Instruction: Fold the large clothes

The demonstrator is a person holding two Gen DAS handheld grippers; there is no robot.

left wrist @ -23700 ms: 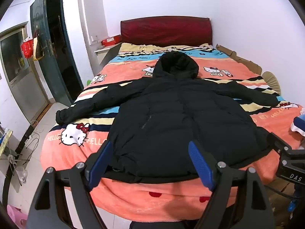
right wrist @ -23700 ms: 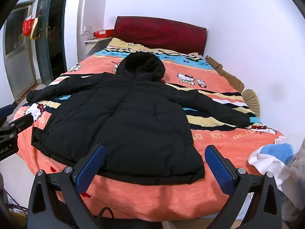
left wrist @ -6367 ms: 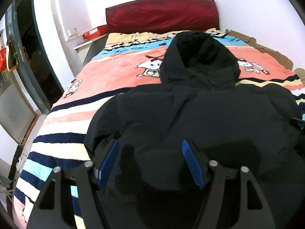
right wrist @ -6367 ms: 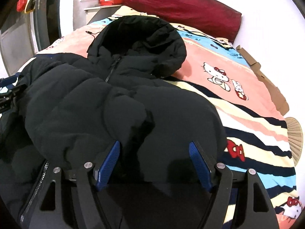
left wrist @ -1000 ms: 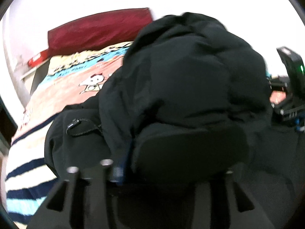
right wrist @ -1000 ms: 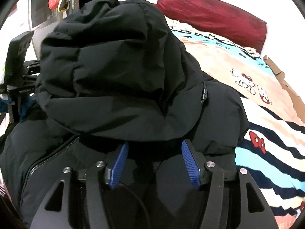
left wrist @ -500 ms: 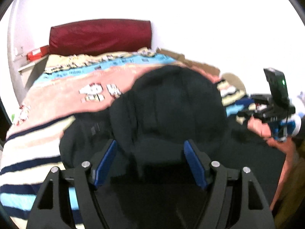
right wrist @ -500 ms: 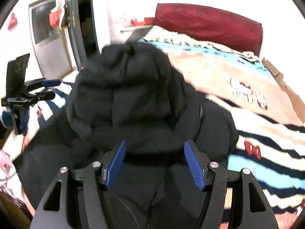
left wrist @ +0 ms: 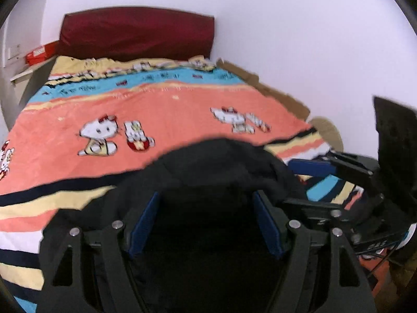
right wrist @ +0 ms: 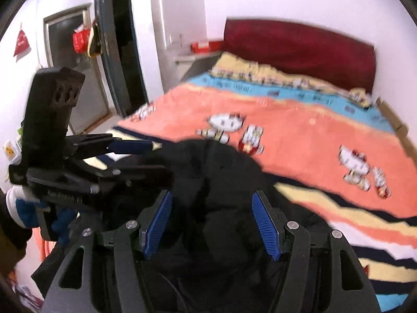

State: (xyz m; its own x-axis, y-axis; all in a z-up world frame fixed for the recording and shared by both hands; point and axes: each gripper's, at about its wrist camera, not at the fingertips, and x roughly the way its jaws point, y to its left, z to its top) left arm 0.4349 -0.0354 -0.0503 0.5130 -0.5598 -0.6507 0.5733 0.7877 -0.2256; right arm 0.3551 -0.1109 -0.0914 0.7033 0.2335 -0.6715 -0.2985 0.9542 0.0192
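The black hooded jacket (left wrist: 221,161) lies bundled at the near end of the bed, its hood folded down over the body. My left gripper (left wrist: 207,221) hangs above it, open, blue pads wide apart and clear of the fabric. In the right wrist view the jacket (right wrist: 221,172) sits below my right gripper (right wrist: 211,221), which is also open and holds nothing. Each gripper shows in the other's view: the right gripper (left wrist: 286,182) at the jacket's right edge, the left gripper (right wrist: 163,159) at its left edge. The jacket's near part is hidden under the fingers.
An orange cartoon-cat blanket (left wrist: 182,109) covers the bed up to a dark red headboard (left wrist: 135,34). Cardboard (left wrist: 273,91) lines the wall side. A shelf with a red box (left wrist: 39,52) stands beside the headboard. A dark door (right wrist: 114,52) is open at the left.
A second ago both grippers carried the hood raised; it now lies folded on the jacket's body. Both grippers have let go, lifted and drawn back, and the left jaws stand wider.
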